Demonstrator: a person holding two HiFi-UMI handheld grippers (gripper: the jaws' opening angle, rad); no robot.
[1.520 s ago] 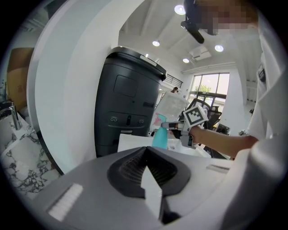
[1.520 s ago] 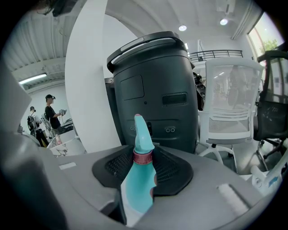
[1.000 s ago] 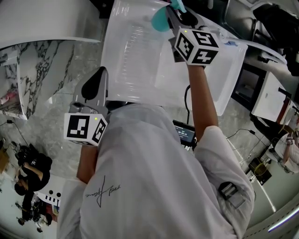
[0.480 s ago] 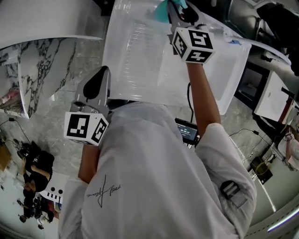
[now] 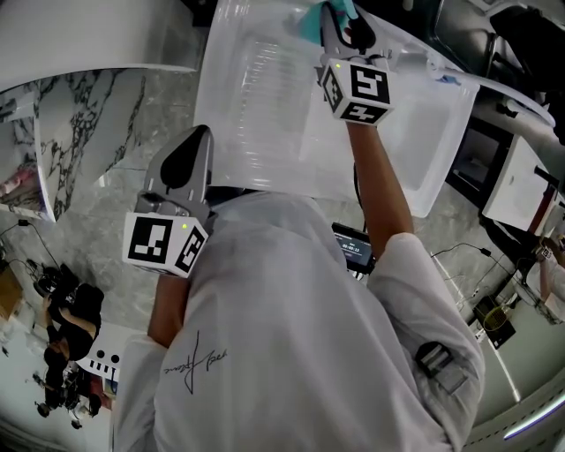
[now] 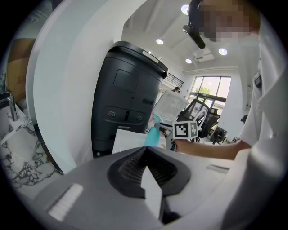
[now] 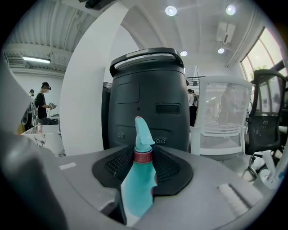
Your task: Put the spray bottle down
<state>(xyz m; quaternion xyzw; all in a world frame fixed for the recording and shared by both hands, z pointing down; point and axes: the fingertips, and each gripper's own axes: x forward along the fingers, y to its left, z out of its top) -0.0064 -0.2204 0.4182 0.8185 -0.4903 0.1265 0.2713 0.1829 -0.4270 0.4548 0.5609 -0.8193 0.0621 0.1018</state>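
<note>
A teal spray bottle [image 7: 138, 188] with a red collar and a teal trigger head stands upright between the jaws of my right gripper [image 7: 143, 168], which is shut on its body. In the head view the right gripper [image 5: 334, 16] reaches forward at the top edge, with the bottle [image 5: 309, 23] over a white ribbed plastic surface [image 5: 256, 97]. My left gripper [image 5: 192, 146] hangs at the lower left, over the marble floor. Its jaws meet at the tip [image 6: 145, 152] and hold nothing. The left gripper view also catches the bottle [image 6: 152, 134] from afar.
A tall black machine [image 7: 148, 99] stands straight ahead of both grippers, beside a curved white wall [image 7: 85, 103]. A white plastic chair [image 7: 220, 117] and a black office chair [image 7: 265, 112] are to its right. A person [image 5: 57, 322] stands at the lower left on the marble floor [image 5: 106, 177].
My right gripper has rolled a little and shifted slightly left, and the bottle has slid closer to the top edge of the head view. The left gripper has stayed put.
</note>
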